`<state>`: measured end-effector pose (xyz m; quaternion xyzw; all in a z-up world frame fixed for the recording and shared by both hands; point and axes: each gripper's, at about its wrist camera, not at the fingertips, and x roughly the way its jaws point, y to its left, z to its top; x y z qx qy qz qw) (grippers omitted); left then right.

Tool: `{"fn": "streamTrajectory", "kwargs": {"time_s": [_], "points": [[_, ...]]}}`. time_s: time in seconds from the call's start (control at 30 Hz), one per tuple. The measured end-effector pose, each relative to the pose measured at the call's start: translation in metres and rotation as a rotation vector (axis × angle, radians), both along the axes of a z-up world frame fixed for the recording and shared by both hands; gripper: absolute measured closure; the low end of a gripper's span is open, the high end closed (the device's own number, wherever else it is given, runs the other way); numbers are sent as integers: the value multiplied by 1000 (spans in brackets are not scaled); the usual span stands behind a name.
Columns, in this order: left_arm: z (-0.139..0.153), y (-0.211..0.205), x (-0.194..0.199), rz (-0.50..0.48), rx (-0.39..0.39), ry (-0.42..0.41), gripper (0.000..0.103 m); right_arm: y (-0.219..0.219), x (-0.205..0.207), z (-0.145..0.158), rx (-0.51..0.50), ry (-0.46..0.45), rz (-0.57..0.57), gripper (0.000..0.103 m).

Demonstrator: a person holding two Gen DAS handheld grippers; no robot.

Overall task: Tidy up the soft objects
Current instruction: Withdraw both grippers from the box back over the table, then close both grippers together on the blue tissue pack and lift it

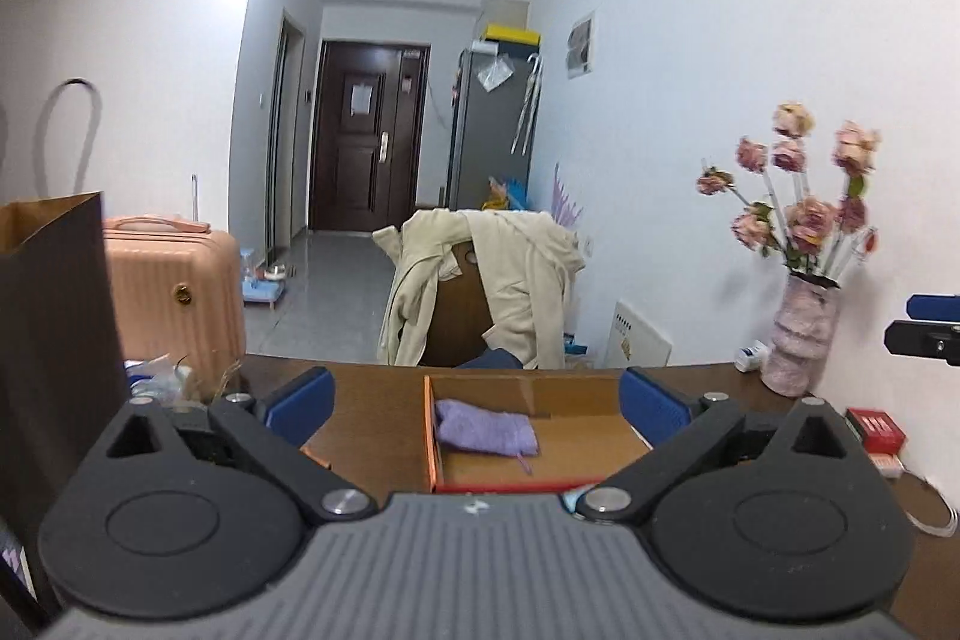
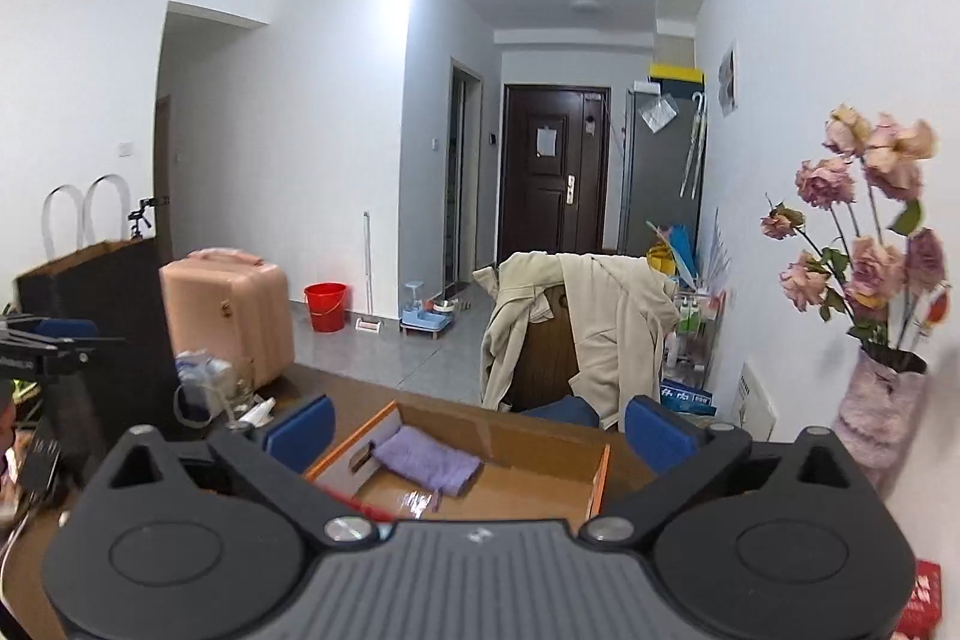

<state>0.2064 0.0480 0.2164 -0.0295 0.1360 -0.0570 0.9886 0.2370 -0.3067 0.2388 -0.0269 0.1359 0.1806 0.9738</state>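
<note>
I'm seeing both grippers sitting above the near edge of the brown table (image 1: 372,388), pointing roughly level down the room. Left gripper (image 1: 477,403): jaws standing wide apart, nothing between the blue pads. Right gripper (image 2: 477,430): same, jaws spread wide, holding nothing.

The soft item, a folded purple cloth (image 1: 485,433), is lying inside the open cardboard box (image 1: 576,451) on the table, against the box's left wall in the left wrist view. The right wrist view is showing the same purple cloth (image 2: 427,460) in the cardboard box (image 2: 540,490), toward its far left part, with a thin loop or tag trailing off its near edge. Neither gripper is touching the cloth or the box.

Around it I'm reading: a dark paper bag (image 1: 54,316) standing at the table's left end, a pink suitcase (image 1: 174,292) behind it on the floor, a chair with a cream jacket (image 1: 480,280) draped over it just past the table, and a vase of faded pink flowers (image 1: 801,334) at the right by the wall. A red pack (image 1: 876,427) is lying near the vase.
</note>
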Motion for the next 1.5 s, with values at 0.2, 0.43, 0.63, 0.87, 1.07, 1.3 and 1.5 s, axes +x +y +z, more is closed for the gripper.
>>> {"fn": "streamTrajectory", "kwargs": {"time_s": [0.2,0.43,0.63,0.87,1.07,1.3,1.5], "points": [[-38,3,-89,29,71,-71,0,-2,-82,-37,21,-40,42,0],[-92,5,-129,50,112,-97,0,6,-142,-106,32,-68,35,0],[-129,11,-120,31,86,29,0,11,-153,-162,119,69,-14,0],[-148,9,-91,19,85,105,0,10,-132,-185,72,115,-61,0],[-185,-12,-48,23,49,217,0,29,-86,-195,37,164,-4,8],[-221,-6,-17,107,-126,361,28,100,-13,-206,54,253,257,57],[-237,1,2,77,-246,441,47,172,53,-225,36,388,465,80]]}}
